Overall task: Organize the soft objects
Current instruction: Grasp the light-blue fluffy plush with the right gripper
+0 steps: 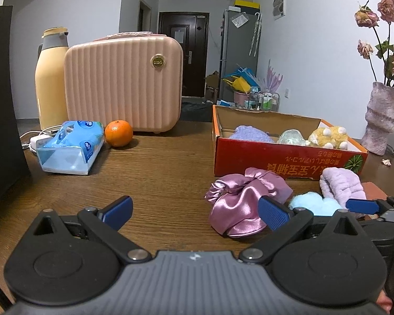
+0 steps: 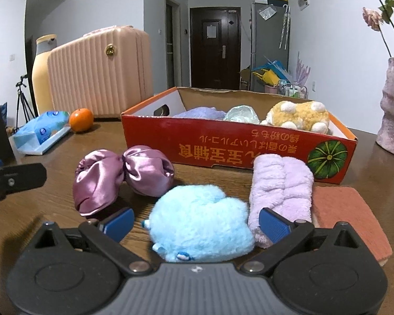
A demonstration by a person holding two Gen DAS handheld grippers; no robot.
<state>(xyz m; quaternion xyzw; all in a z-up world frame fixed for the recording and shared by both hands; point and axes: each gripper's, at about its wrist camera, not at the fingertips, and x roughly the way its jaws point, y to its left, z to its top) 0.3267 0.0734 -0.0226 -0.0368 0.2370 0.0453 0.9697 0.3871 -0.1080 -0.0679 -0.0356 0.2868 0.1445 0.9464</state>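
Observation:
A red cardboard box (image 2: 218, 147) (image 1: 262, 157) on the wooden table holds a lilac cloth (image 2: 199, 113), a pale green item (image 2: 241, 115) and a yellow plush (image 2: 299, 116). In front of it lie a pink satin piece (image 2: 118, 176) (image 1: 239, 204), a fluffy blue plush (image 2: 199, 220) (image 1: 315, 206), a lilac towel roll (image 2: 281, 191) (image 1: 338, 183) and a terracotta cloth (image 2: 354, 215). My right gripper (image 2: 195, 225) is open, its fingers either side of the blue plush. My left gripper (image 1: 195, 212) is open over bare table, its right finger in front of the satin piece.
At the back left stand a pink ribbed case (image 1: 123, 84), a yellow flask (image 1: 51, 78), a tissue pack (image 1: 68, 147) and an orange (image 1: 118, 133). A vase (image 1: 380, 118) with dried roses is at the right. A dark panel (image 1: 0, 105) borders the left.

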